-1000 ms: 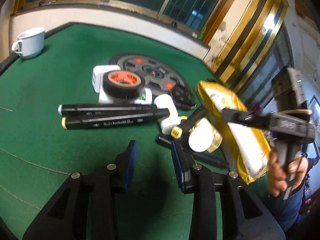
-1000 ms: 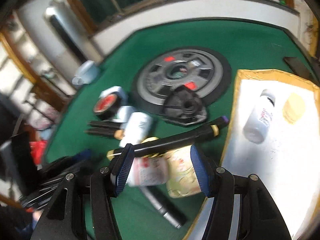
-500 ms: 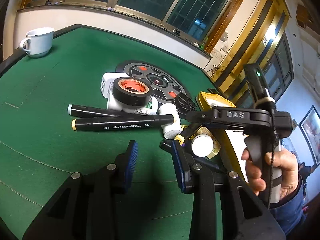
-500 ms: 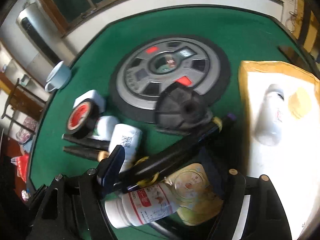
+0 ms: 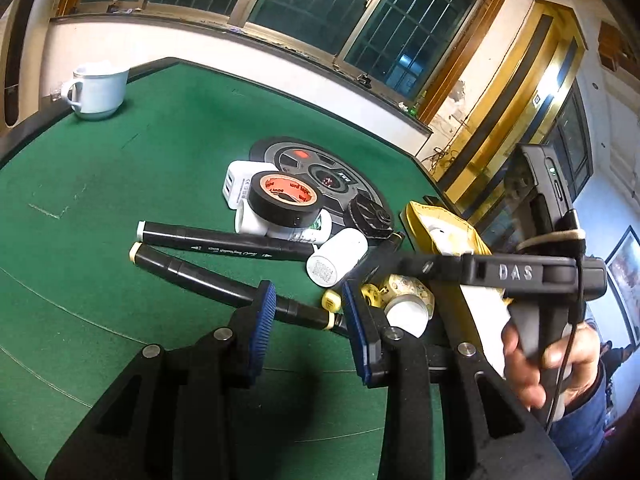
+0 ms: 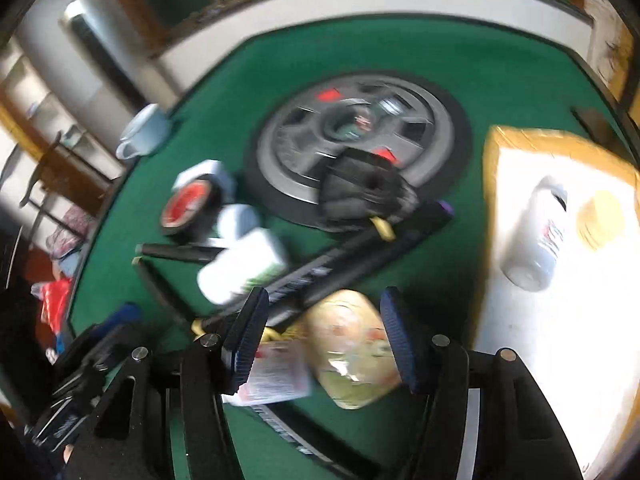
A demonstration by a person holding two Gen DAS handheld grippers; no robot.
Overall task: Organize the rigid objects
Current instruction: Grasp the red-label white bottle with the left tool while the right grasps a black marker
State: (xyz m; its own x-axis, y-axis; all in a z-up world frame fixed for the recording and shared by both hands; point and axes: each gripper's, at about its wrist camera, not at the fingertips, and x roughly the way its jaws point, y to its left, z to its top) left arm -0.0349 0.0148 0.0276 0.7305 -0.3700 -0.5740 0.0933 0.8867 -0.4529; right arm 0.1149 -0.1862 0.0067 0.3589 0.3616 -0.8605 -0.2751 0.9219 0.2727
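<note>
Now, left gripper: we hold it low over the green table, jaws spread; it has dropped closer since half a second ago, and the lower black marker now runs between its blue pads without clear contact.
Right gripper: jaws spread wide over the pile, gripping nothing; half a second ago a long black marker crossed between its fingers, and now that marker lies just past the tips.
Right hand: we see it wrapped around the right gripper's handle in the left view.
Pile: the yellowish tape roll and a small white bottle with a red label sit beneath the right gripper; the view is blurred.
Black tape roll: resting on a white charger and a white bottle, unchanged.
Upper marker: lying beside the lower one, ends apart.
Tray: gold-rimmed, on the right, holding a white bottle.
Mug: at the table's far edge, well apart.
</note>
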